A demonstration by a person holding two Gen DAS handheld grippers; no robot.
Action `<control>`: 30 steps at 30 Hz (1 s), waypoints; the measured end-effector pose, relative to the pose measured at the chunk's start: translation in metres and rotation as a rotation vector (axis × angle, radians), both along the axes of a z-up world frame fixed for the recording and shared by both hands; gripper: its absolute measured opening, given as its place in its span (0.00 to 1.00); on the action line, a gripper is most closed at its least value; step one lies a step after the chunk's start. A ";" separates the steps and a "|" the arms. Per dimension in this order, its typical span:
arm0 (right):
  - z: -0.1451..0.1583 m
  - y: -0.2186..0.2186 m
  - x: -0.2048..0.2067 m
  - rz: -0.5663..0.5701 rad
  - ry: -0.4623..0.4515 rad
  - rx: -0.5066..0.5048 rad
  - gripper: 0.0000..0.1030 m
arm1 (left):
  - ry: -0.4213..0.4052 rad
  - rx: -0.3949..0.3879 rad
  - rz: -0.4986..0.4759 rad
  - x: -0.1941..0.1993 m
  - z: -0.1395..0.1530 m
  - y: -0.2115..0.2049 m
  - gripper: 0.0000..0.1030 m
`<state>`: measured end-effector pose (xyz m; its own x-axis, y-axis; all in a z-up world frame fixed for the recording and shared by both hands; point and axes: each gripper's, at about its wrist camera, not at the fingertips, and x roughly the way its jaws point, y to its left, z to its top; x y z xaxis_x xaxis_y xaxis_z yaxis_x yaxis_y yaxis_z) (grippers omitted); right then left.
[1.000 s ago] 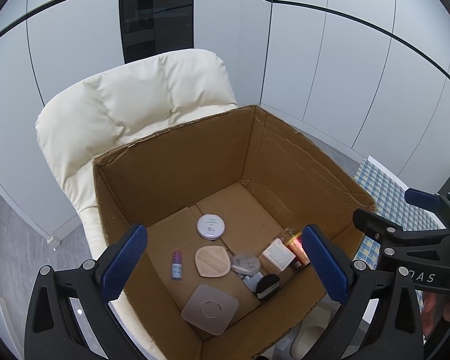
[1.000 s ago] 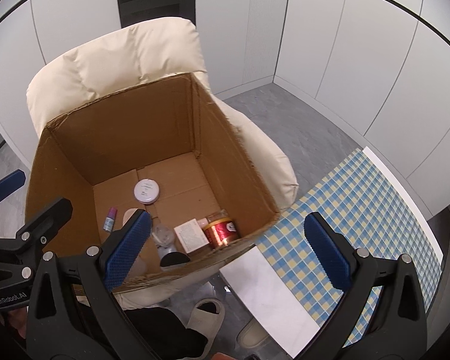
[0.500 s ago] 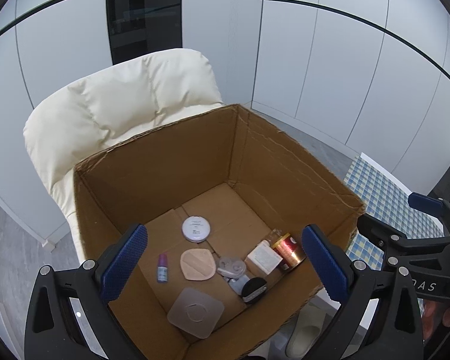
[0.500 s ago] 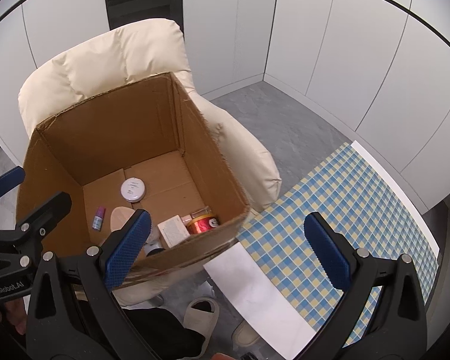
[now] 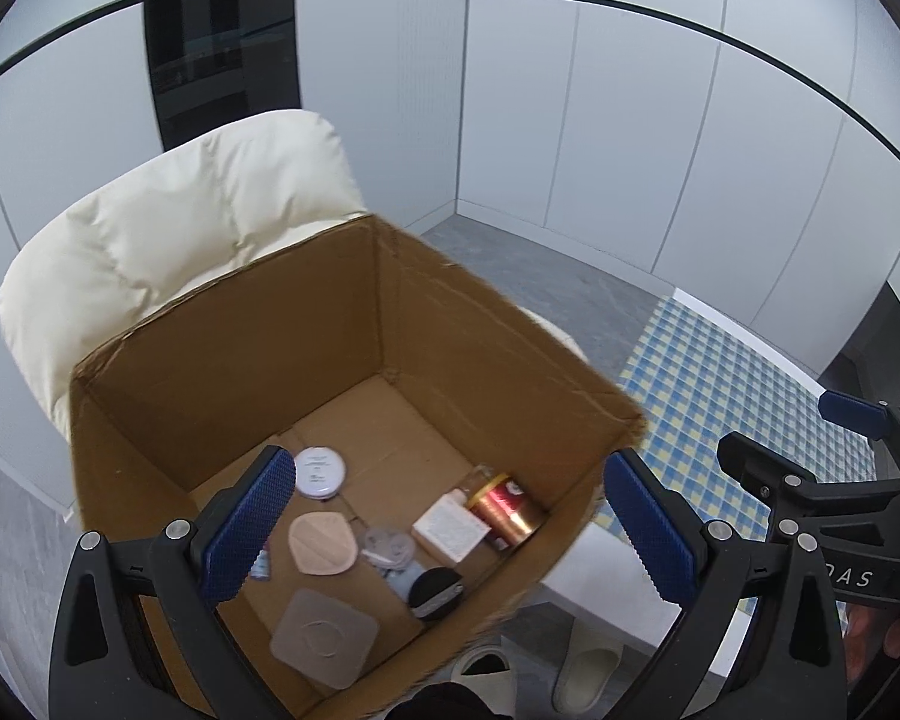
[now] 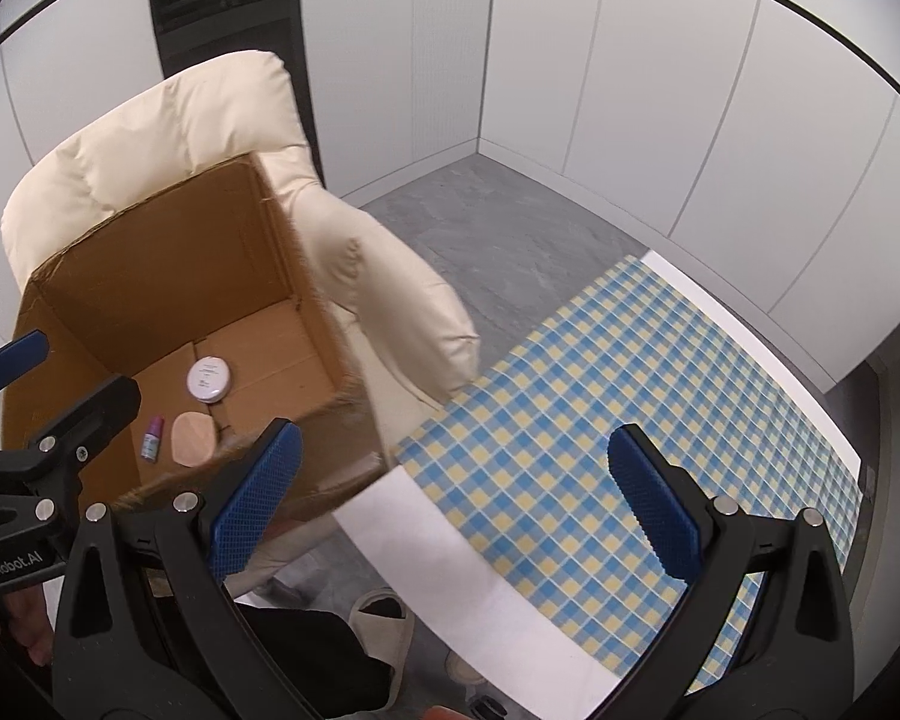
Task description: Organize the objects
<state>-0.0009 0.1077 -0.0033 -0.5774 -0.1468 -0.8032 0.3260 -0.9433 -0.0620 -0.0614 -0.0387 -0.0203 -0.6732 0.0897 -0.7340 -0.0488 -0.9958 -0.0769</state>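
On the left, a cardboard box point(image 5: 222, 360) on a cream chair point(image 5: 168, 228) holds the small toiletries point(image 5: 321, 543). Both the left tool point(image 5: 444, 531) and right tool point(image 6: 450, 504) gape wide, empty. Rightward, the checked tabletop point(image 6: 600, 408) looks bare; packing seems nearly finished.

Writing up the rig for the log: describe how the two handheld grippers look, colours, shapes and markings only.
Both are alike: black plastic frames with triangular cut-outs and silver screw heads, each ending in two angled fingers faced with blue, cross-hatch textured pads. The left gripper shows white lettering reading "GenRobot.AI" in the right wrist view; the right gripper shows "DAS" in the left wrist view. No cables visible.
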 end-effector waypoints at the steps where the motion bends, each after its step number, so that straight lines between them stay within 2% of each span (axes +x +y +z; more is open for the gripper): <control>1: 0.000 0.006 -0.001 -0.009 0.000 0.000 1.00 | 0.000 0.000 -0.007 -0.001 0.000 0.004 0.99; 30: 0.002 0.142 0.003 -0.235 -0.001 -0.010 1.00 | 0.001 -0.022 -0.209 -0.008 0.003 0.132 0.99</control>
